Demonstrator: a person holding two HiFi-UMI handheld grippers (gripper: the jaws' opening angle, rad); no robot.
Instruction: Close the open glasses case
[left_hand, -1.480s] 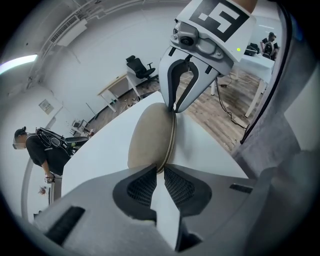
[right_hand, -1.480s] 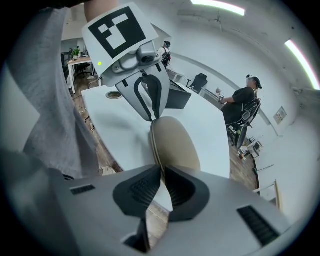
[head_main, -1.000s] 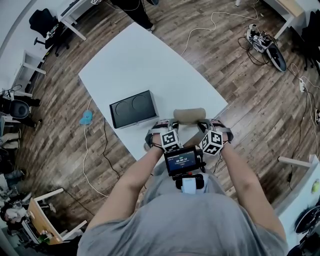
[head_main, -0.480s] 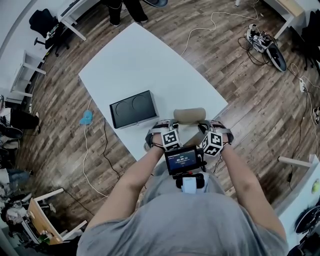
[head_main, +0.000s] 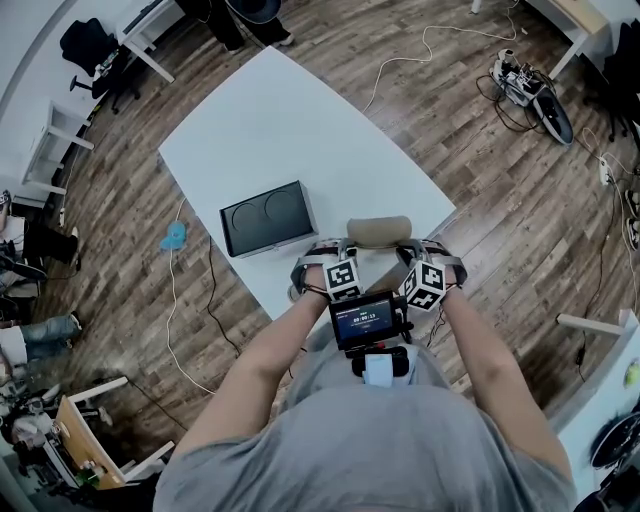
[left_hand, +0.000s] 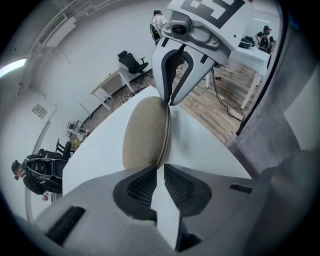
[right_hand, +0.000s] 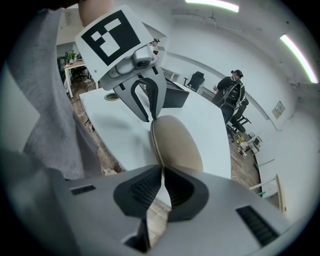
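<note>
1. Left gripper (left_hand: 161, 167): the jaws are pinched almost all the way together, with only a sliver of gap. There's nothing clamped in them.
2. Right gripper (right_hand: 162, 170): same deal, jaws nearly together and gripping nothing.
3. Both point steeply down at the table (head_main: 270, 130), one at each end of the glasses case (head_main: 379, 231).
4. The tan case sits right at the tip of each gripper. From the left gripper view it runs straight ahead of the jaws, and the right gripper's tips meet its far end. The right gripper view shows the mirror of that.
5. The case's two halves look closed up, with a thin seam running along its side.
6. Further out past the left gripper, off to its left, there's a flat black box (head_main: 267, 217) with two round dents in its top. It's well apart from the case.
7. Behind both grippers, a small screen (head_main: 364, 320) is mounted at the person's chest.
</note>
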